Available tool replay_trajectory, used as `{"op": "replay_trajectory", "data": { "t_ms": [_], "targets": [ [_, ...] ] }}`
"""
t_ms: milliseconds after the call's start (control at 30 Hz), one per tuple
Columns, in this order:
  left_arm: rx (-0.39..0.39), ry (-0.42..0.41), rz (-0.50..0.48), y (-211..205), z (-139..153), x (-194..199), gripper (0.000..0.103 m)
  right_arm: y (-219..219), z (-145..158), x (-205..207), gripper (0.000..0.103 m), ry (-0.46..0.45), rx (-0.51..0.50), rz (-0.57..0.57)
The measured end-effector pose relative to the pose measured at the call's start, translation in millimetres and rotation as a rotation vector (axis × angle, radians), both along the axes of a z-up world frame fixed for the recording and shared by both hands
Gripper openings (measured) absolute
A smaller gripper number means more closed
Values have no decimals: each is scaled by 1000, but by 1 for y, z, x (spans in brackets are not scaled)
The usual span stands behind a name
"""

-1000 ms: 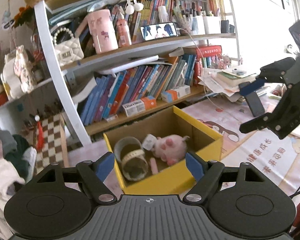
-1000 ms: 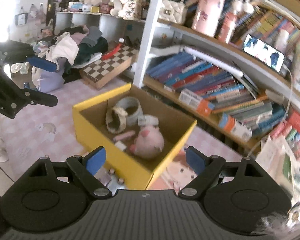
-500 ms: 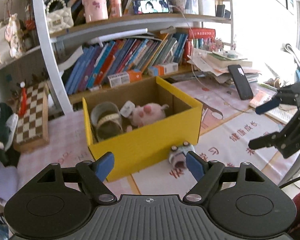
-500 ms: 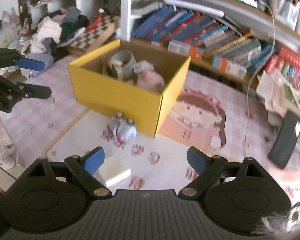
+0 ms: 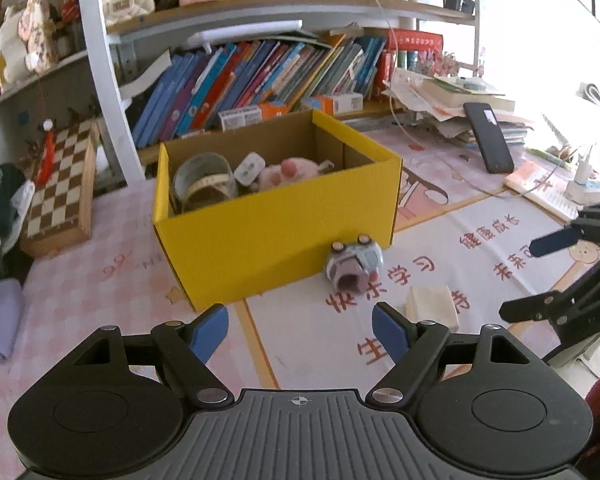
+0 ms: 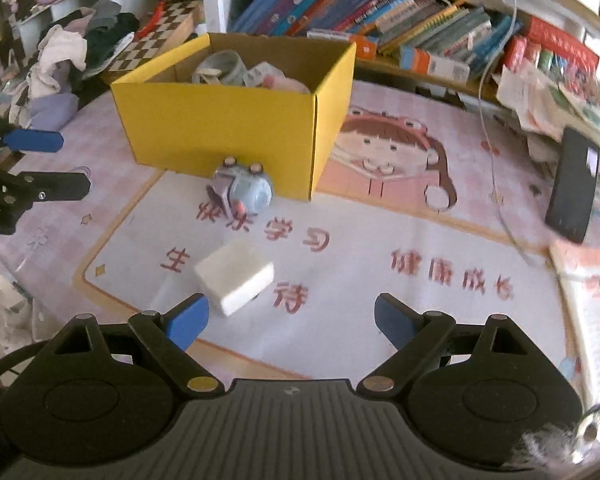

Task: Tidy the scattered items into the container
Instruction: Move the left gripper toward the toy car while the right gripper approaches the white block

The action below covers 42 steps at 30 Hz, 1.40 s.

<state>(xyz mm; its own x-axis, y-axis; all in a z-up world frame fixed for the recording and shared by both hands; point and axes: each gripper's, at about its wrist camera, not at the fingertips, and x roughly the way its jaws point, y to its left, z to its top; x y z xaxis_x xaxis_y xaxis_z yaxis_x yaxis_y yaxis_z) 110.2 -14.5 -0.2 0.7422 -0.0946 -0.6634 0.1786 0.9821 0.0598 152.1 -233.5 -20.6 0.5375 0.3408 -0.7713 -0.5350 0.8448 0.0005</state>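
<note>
A yellow cardboard box (image 5: 276, 236) stands open on the table (image 6: 380, 240), which is covered by a pink cartoon-printed mat, in front of a bookshelf (image 5: 260, 72) packed with leaning books. Inside the box lie a grey-green roll with a measuring tape (image 5: 204, 182) at the left, a white plug-like block (image 5: 249, 171) in the middle, and a pink plush toy (image 5: 288, 172) to its right. Two items are outside the box: a small blue-grey toy (image 6: 242, 192) touching the box's near wall by its right corner, and a white rectangular block (image 6: 234, 276) lying nearer, well apart from the box. The left gripper (image 5: 300, 334) hangs over the near edge of the table facing the box, jaws released and holding nothing. The right gripper (image 6: 290, 320) is likewise spread wide and empty, low over the mat, with the white block just beyond its left fingertip (image 6: 186, 320). A black phone (image 6: 572, 184) leans at the far right against a heap of papers, and a folded chessboard (image 5: 60, 184) rests to the left of the box beside a pile of clothes (image 6: 72, 52).
</note>
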Motion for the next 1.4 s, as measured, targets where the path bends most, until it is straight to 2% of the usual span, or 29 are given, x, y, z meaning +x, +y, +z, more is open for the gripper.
{"op": "replay_trajectory", "data": {
  "t_ms": [100,300,500,733,800,967,1400],
  "targets": [
    [-14,25,4,-4,-7,-3,87,1,-5,-4,90,15,-5,-5],
    [-18,99,-23,-16,-23,-4,87,7,-17,-13,90,42,-39,11],
    [46,178,-49,-27,-40,-5,87,12,-30,-16,91,80,-90,42],
    [35,169,-34,-29,-40,0,87,10,-31,-12,86,67,-79,44],
    [34,161,-37,-31,-41,2,87,10,-33,-9,79,64,-81,49],
    [46,136,-51,-39,-42,6,87,11,-36,-2,72,55,-87,61],
    [59,152,10,-30,-44,19,87,19,-42,20,58,69,-84,99]
  ]
}}
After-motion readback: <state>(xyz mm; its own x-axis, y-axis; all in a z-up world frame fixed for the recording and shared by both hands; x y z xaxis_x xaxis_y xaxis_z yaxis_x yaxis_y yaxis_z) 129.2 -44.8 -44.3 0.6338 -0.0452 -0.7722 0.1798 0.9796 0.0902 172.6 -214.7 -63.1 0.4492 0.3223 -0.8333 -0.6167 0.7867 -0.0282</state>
